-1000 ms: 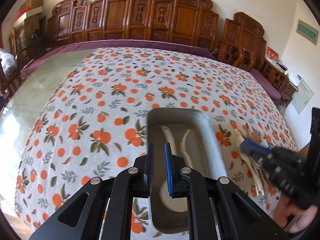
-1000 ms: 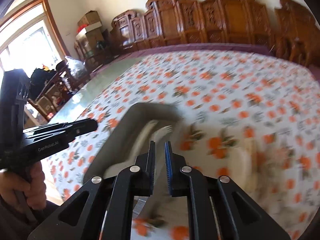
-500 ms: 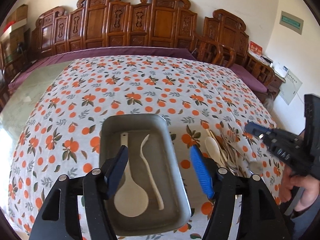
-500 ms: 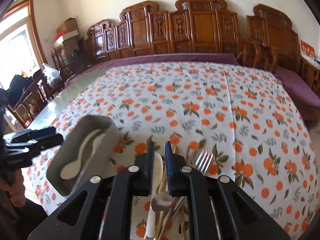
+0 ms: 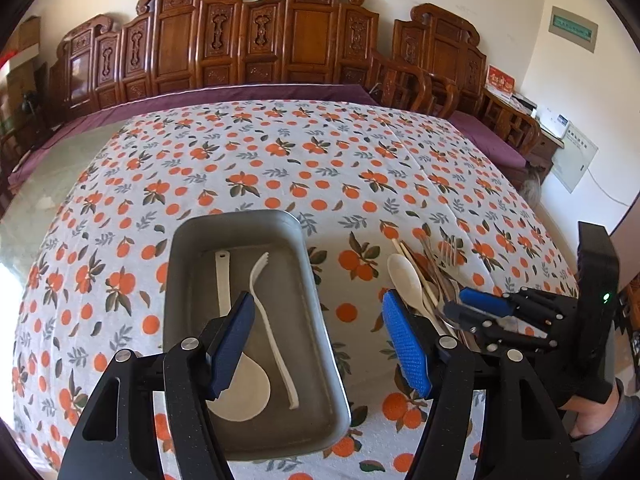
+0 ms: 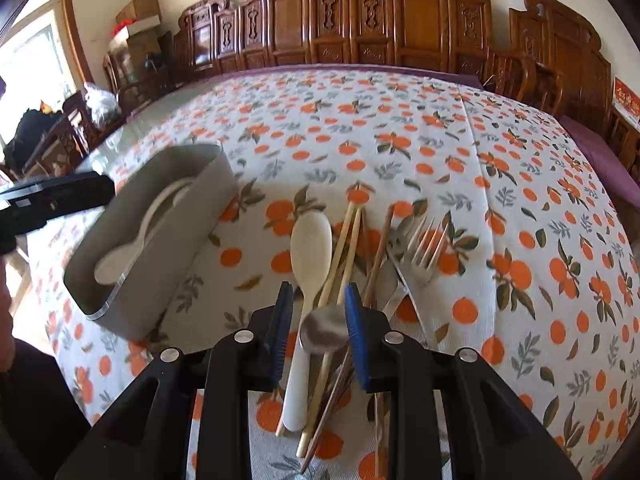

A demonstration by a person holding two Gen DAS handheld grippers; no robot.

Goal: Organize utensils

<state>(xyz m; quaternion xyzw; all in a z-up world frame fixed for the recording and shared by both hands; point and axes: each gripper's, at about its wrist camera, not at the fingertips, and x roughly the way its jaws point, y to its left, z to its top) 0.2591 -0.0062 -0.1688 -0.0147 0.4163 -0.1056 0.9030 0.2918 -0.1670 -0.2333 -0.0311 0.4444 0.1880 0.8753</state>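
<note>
A grey rectangular tray [image 5: 308, 280] [image 6: 160, 236] lies on the orange-print tablecloth and holds a white flat spoon [image 5: 236, 388] and a thin white utensil [image 5: 272, 332]. My left gripper [image 5: 318, 336] is open, straddling the tray's right wall from above. To the right lies a pile: a cream spoon [image 6: 310, 248] [image 5: 406, 276], chopsticks [image 6: 344, 240], a metal fork [image 6: 420, 248] and a metal spoon [image 6: 322, 330]. My right gripper [image 6: 318, 320] is open low over the pile, its jaws on either side of the metal spoon's bowl.
The tablecloth [image 5: 320, 160] covers most of a large table with a bare glass strip on the left [image 5: 36, 184]. Carved wooden chairs [image 5: 280, 40] line the far side. The right gripper's body [image 5: 560, 320] shows at the right of the left wrist view.
My left gripper opened and drew back over the tray. My right gripper swung from the tray to the utensil pile, dropped lower and opened around the metal spoon.
</note>
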